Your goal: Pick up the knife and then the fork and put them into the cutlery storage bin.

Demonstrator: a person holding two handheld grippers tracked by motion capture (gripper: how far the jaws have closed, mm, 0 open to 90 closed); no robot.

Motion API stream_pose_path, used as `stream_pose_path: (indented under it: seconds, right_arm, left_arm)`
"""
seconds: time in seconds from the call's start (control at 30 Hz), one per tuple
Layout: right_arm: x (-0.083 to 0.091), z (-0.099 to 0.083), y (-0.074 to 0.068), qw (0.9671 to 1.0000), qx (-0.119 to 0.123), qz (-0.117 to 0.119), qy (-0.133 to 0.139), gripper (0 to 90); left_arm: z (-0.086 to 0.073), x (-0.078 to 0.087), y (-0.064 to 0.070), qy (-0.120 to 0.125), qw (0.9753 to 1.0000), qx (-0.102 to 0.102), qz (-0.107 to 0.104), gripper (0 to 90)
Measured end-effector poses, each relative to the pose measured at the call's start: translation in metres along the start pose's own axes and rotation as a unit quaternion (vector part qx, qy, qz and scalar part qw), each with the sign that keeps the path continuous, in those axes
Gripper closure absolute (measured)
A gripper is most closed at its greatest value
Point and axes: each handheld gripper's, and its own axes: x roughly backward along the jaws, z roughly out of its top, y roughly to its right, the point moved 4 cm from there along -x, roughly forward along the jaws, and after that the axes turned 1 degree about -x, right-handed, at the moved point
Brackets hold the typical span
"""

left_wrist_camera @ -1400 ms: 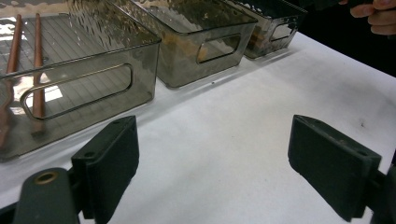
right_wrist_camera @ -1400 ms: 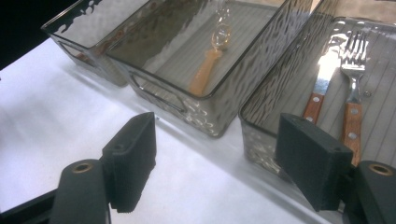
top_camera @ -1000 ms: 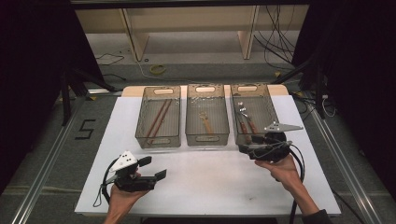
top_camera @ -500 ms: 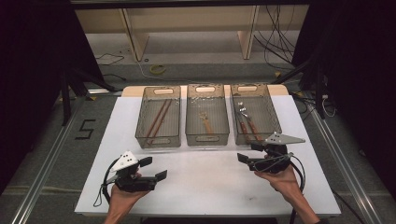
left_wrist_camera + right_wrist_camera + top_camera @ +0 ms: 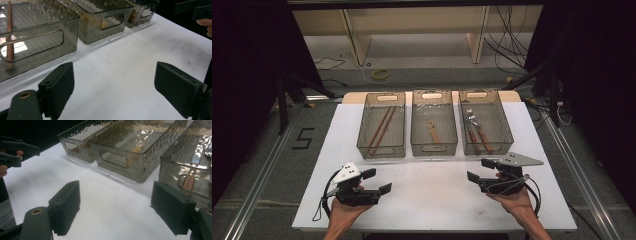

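Left gripper (image 5: pixel 379 182) rests low over the white table (image 5: pixel 437 195), near its front-left edge, jaws spread wide with nothing between them. Right gripper (image 5: pixel 478 171) sits near the front-right, jaws likewise wide apart and empty, just in front of the right-hand smoked transparent plastic bin (image 5: pixel 485 122). That bin holds metal cutlery with reddish-brown handles (image 5: pixel 477 132). The middle smoked transparent bin (image 5: pixel 434 122) holds a small wooden utensil (image 5: pixel 432 132). The left-hand smoked transparent bin (image 5: pixel 382 125) holds a pair of brown chopsticks (image 5: pixel 381 130), lying diagonally. The three bins stand side by side, well apart from the left gripper. Both grippers are clear of all bins.
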Motion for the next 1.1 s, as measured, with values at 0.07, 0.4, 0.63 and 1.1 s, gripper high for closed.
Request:
stream_pose_path:
  seconds: [0.07,0.4,0.63,1.1]
  right_arm:
    - [0.002,-0.002,-0.001,1.0000,0.001,0.001,0.003,24.4]
    - [0.009,-0.014,-0.005,0.9999,0.003,0.006,0.012,24.2]
    - [0.010,-0.024,-0.008,0.9999,0.007,0.004,0.014,24.0]
    - [0.018,-0.035,-0.008,0.9997,0.008,-0.008,0.020,23.5]
  left_arm:
    - [0.000,0.000,0.000,0.000,1.0000,0.000,-0.001,16.0]
    - [0.000,0.000,0.001,0.000,1.0000,-0.001,-0.004,16.0]
    - [0.000,0.000,0.002,0.001,1.0000,-0.001,-0.007,16.0]
    - [0.000,0.000,0.003,0.000,0.9999,-0.005,-0.011,16.0]
